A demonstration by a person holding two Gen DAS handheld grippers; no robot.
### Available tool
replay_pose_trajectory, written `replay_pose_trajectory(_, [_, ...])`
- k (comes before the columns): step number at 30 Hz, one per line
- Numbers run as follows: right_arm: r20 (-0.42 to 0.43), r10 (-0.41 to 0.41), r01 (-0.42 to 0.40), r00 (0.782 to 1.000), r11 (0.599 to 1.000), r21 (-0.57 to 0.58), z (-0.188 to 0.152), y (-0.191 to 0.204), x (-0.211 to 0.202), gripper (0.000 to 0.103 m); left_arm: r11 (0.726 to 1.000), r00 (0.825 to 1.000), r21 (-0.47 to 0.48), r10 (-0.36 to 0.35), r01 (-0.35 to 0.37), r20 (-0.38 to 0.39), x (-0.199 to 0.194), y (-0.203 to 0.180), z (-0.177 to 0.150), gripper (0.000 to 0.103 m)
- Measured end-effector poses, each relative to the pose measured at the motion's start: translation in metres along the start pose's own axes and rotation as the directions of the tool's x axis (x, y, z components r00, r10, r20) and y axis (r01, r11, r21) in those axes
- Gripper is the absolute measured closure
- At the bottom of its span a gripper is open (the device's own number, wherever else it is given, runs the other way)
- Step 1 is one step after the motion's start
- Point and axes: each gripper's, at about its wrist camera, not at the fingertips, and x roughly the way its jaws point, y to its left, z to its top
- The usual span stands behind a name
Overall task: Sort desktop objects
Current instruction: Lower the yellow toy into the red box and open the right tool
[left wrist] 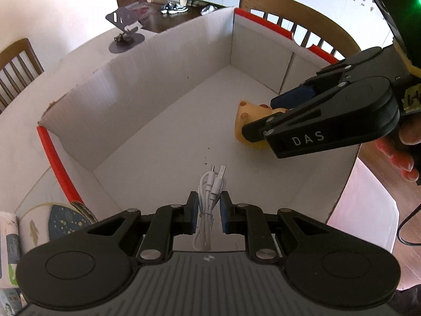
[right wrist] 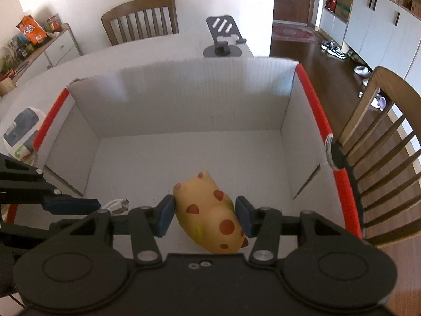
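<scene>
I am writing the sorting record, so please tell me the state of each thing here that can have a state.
Left gripper: shut on the white cable.
White cable: coiled, tied, held over the box.
Right gripper: shut on the spotted toy.
Spotted toy: held inside the box.
Box: open at the top.
Phone stand: upright, holding nothing.

Soft daylight, sharp centre; fisheye bends edges, far background perhaps slightly overexposed.
</scene>
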Motion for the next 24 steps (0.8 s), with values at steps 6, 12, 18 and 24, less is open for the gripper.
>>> replay_pose_trajectory(6, [-0.014, -0.001, 0.001, 1.000, 1.000, 0.002, -0.0002, 0.0002, 0.0021, 0.053, 1.000, 1.000, 0.007, 0.000, 0.000, -0.009, 0.0017, 0.0004, 0.0011, 0.087])
replay_pose_trajectory(12, [-0.020, 0.001, -0.001, 1.000, 1.000, -0.005, 0.0009, 0.0007, 0.0025, 0.051, 1.000, 1.000, 0.005, 0.000, 0.000, -0.010, 0.0021, 0.0003, 0.0020, 0.087])
replay_pose_trajectory(18, [-0.016, 0.001, -0.001, 1.000, 1.000, -0.003, 0.0012, 0.0016, 0.0001, 0.044, 1.000, 1.000, 0.005, 0.001, -0.001, -0.006, 0.0029, 0.0001, 0.0021, 0.087])
replay_pose_trajectory(24, [0.001, 0.007, -0.007, 1.000, 1.000, 0.001, 0.0023, 0.0022, -0.0046, 0.042, 1.000, 1.000, -0.006, -0.007, 0.007, 0.010, -0.0012, 0.0004, 0.0005, 0.084])
